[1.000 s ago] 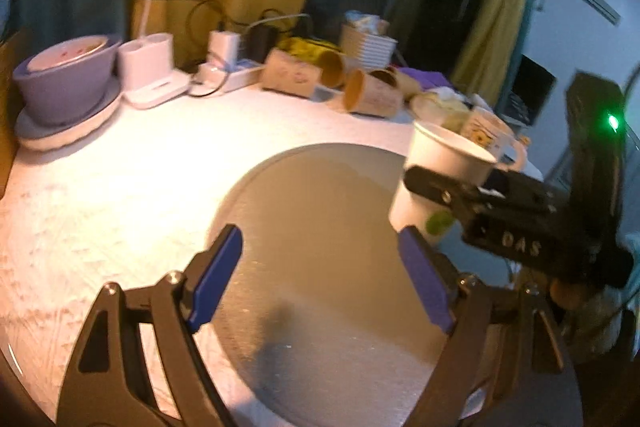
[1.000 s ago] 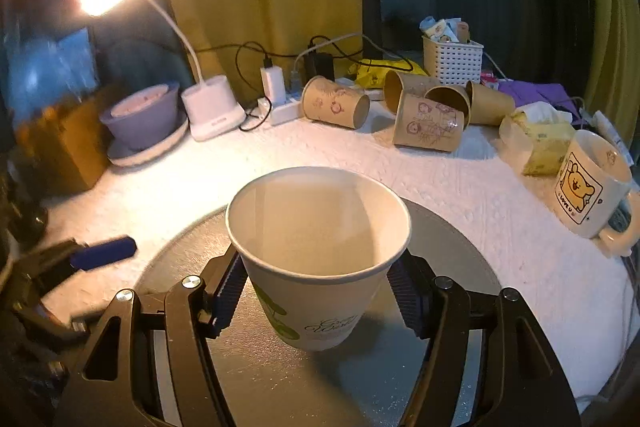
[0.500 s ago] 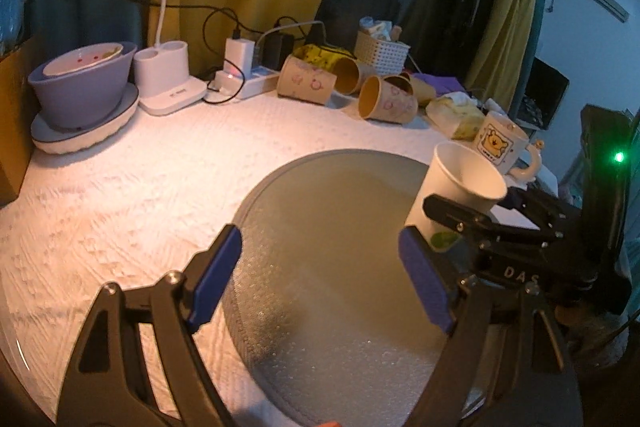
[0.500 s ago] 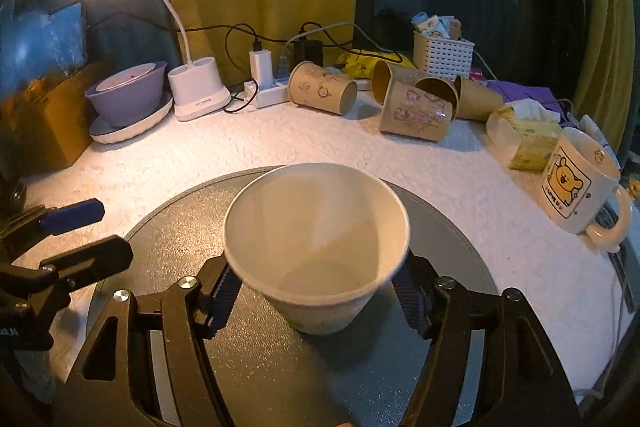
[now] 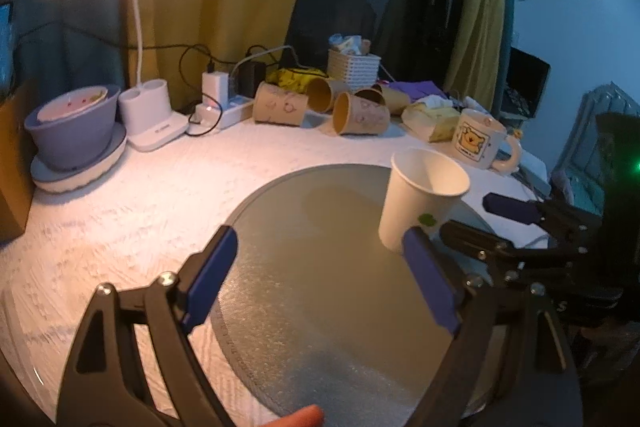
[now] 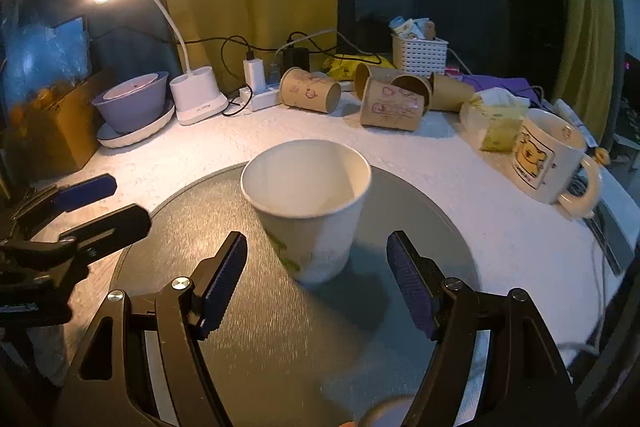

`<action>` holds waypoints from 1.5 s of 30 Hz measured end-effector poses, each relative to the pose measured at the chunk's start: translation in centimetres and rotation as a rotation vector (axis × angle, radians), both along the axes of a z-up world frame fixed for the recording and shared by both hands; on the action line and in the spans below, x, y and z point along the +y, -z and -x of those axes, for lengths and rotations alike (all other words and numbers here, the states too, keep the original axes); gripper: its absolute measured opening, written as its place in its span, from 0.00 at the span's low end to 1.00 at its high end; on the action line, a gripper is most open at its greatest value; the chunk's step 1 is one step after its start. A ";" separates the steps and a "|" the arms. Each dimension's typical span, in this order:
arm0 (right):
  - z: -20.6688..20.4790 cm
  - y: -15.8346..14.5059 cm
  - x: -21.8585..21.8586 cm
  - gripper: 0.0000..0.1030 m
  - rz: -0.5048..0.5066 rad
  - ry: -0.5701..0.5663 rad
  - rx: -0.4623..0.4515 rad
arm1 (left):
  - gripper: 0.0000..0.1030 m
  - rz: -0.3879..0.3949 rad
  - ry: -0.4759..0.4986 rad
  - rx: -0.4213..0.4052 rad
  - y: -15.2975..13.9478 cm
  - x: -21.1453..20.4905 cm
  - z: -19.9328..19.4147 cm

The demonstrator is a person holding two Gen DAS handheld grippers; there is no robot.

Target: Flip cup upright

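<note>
A white paper cup [image 6: 308, 203] with a green print stands upright, mouth up, on a round grey mat [image 6: 280, 327]. It also shows in the left wrist view [image 5: 420, 203] at the mat's [image 5: 320, 307] right side. My right gripper [image 6: 318, 279] is open just behind the cup, with both fingers clear of it. My left gripper [image 5: 324, 279] is open and empty over the mat, to the left of the cup. It shows at the left edge of the right wrist view [image 6: 80, 203].
Several brown paper cups [image 6: 390, 103] lie on their sides at the back. A bear mug [image 6: 548, 163] stands at the right. A purple bowl [image 6: 132, 103], a lit desk lamp [image 6: 196, 99], a power strip [image 6: 260, 95] and a white basket [image 6: 420, 53] line the back.
My right gripper has opened, let go of the cup and pulled back. The cup now stands on the mat by itself. The left gripper has drawn back a little.
</note>
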State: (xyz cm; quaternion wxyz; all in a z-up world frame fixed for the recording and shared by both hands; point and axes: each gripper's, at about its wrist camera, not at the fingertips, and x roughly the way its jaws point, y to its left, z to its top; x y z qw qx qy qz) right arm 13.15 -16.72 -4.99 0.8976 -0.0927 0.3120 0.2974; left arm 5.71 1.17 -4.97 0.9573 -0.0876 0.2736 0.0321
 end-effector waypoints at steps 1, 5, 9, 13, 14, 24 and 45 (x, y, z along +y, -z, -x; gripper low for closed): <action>0.3 -0.1 -0.3 0.73 -0.007 0.008 0.000 | 0.84 -0.011 0.003 -0.006 -0.1 -0.3 0.1; 1.6 -0.5 -1.3 0.73 -0.016 0.028 -0.001 | 0.84 -0.067 0.010 -0.049 -0.9 -1.4 1.0; 2.8 -1.2 -1.9 0.73 -0.022 0.040 -0.018 | 0.84 -0.110 0.012 -0.102 -1.9 -2.3 2.0; 3.9 -2.0 -2.6 0.73 -0.030 0.056 -0.040 | 0.84 -0.123 0.022 -0.158 -2.9 -2.6 3.1; 4.1 -2.2 -2.7 0.73 -0.031 0.061 -0.047 | 0.84 -0.121 0.023 -0.168 -3.1 -2.6 3.3; 6.5 -5.2 -4.4 0.73 -0.064 0.093 -0.124 | 0.84 -0.134 0.030 -0.281 -5.5 -2.9 5.4; 10.4 -10.4 -6.4 0.73 -0.139 0.107 -0.239 | 0.84 -0.144 0.105 -0.434 -10.8 -4.6 9.8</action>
